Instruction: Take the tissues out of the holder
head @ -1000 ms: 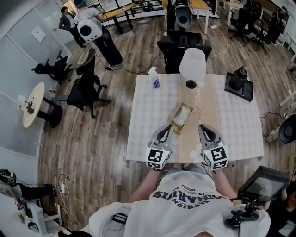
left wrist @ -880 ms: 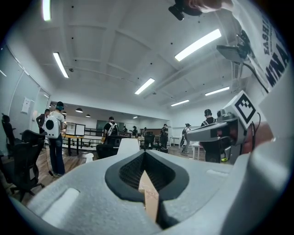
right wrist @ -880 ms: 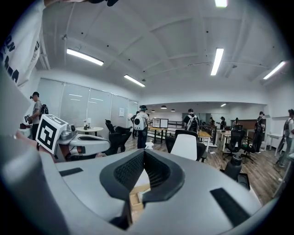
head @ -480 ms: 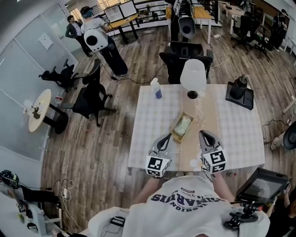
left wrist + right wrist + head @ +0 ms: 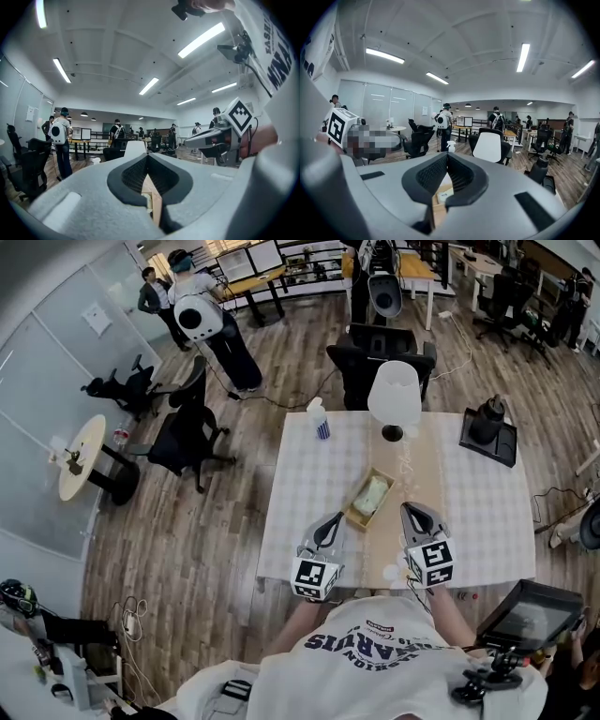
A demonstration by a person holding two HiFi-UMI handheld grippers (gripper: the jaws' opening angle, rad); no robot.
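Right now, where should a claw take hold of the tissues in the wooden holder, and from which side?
Likely the exposed top of the tissues, coming from above: the wooden holder is open upward and its walls block the sides.

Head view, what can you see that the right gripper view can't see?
Only the head view shows the person's white shirt and the whole table from above. Only the right gripper view shows the ceiling lights and, up close, the right gripper with its jaws shut. Both show the spray bottle and the wooden tissue holder on the table.
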